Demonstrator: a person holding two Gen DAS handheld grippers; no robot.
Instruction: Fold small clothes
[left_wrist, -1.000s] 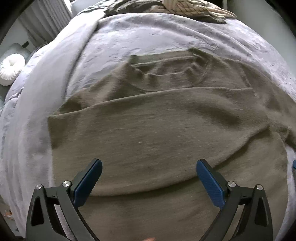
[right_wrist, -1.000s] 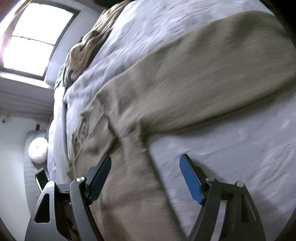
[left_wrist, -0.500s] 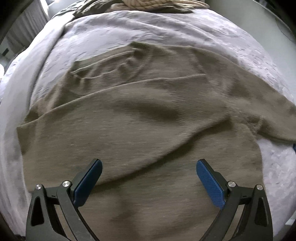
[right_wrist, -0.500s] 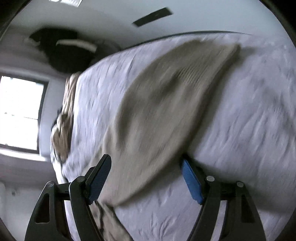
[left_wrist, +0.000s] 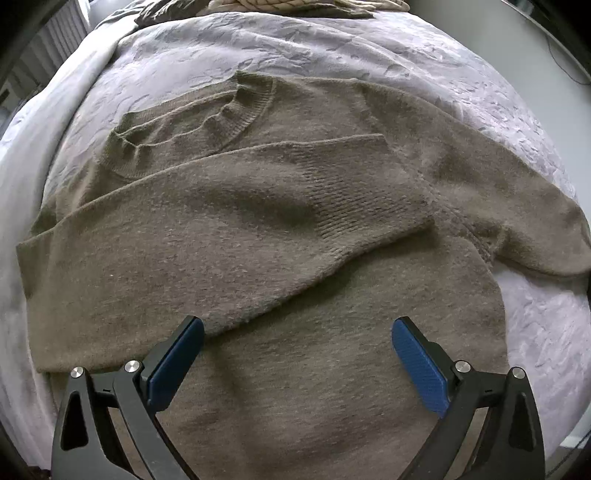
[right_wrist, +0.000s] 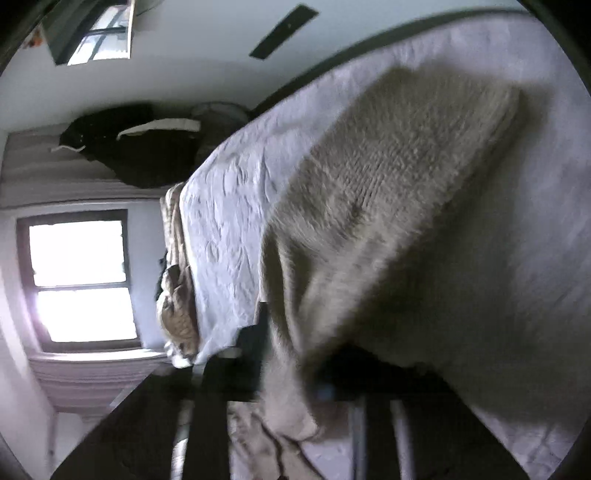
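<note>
An olive-brown knit sweater lies flat on the bed, neckline at the far side. One sleeve is folded across its chest. The other sleeve stretches out to the right. My left gripper hovers open over the sweater's lower body with nothing between its blue pads. In the blurred right wrist view that outstretched sleeve runs away to its ribbed cuff. My right gripper is closing, its dark fingers drawn together with the sleeve's near part pinched between them.
A pale lilac quilted cover spreads over the bed. A beige knitted blanket is bunched at the far end. The right wrist view also shows a bright window, a dark heap of things and the bed's edge.
The left gripper has shifted across the sweater, which now sits further left in its view. The right gripper has rolled, and its jaws went from wide apart to closed on the sleeve.
</note>
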